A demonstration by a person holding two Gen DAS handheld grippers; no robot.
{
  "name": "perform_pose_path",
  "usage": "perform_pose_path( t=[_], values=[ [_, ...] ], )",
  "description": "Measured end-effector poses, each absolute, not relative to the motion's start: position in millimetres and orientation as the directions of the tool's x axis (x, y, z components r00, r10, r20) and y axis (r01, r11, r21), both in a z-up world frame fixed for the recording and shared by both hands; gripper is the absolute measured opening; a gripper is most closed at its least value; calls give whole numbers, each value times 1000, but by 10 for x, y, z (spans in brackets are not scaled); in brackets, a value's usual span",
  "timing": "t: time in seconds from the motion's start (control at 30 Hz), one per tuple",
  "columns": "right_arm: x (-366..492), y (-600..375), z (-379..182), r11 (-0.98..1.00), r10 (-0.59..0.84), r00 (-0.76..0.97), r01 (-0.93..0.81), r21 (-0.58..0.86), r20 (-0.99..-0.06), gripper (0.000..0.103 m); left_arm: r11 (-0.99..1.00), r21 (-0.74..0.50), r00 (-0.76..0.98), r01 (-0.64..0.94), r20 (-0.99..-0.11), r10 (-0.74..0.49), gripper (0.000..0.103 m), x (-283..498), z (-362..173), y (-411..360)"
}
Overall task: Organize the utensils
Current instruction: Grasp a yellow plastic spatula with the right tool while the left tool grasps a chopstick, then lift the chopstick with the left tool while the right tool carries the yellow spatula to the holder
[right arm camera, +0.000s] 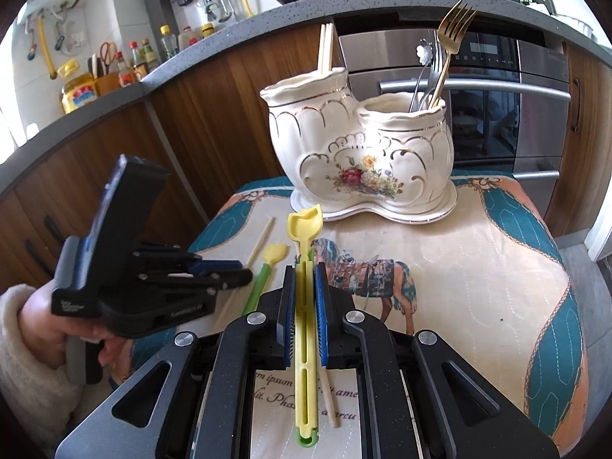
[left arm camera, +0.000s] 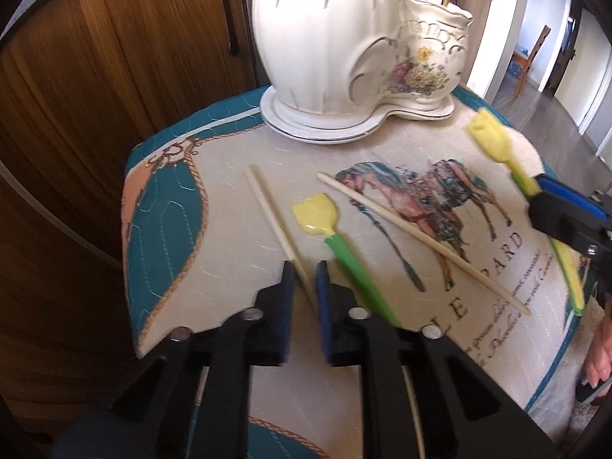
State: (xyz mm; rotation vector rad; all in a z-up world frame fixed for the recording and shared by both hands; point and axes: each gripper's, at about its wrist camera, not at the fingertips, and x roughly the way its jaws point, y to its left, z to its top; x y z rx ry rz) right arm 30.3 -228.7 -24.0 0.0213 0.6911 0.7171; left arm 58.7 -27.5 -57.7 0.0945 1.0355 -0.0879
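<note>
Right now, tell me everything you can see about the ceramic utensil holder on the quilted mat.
The ceramic utensil holder is glossy cream with gold scroll trim and a painted flower bouquet on its front. It has two joined pots, one taller, on a matching scalloped base. It stands upright at the far end of the quilted mat. The taller pot holds chopsticks; the shorter holds forks. No gripper touches it.

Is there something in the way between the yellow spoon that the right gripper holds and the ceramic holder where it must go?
Nothing visible blocks it. The right gripper holds the yellow spoon above the cloth, and the space up to the ceramic holder is open. Chopsticks and forks already stand in its compartments.
</note>
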Motion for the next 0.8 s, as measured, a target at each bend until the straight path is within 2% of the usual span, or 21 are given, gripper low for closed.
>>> perform_pose_path(
  t=[0.13, 0.43, 0.53, 0.7, 0.8],
  values=[
    [272, -2300, -208, 761, 616, 551, -599, 247, -562, 11, 994, 31, 505, 109, -863, -28, 4, 566, -559, -208],
    [258, -2299, -173, 759, 628, 567, -598, 257, -533, 11, 998, -13, 583, 68, -811, -51, 4, 358, -388, 57],
    [257, -2344, -90, 765, 628, 600, -592, 252, -496, 11, 996, -62, 653, 60, -753, -86, 4, 241, -195, 186],
    [374, -2454, 154, 774, 631, 658, -570, 275, -411, 11, 982, -166, 792, 89, -587, -171, 4, 101, 164, 343],
    [519, -2486, 329, 786, 619, 695, -552, 278, -367, 11, 980, -174, 823, 99, -539, -179, 4, 141, 267, 342]
  ],
)
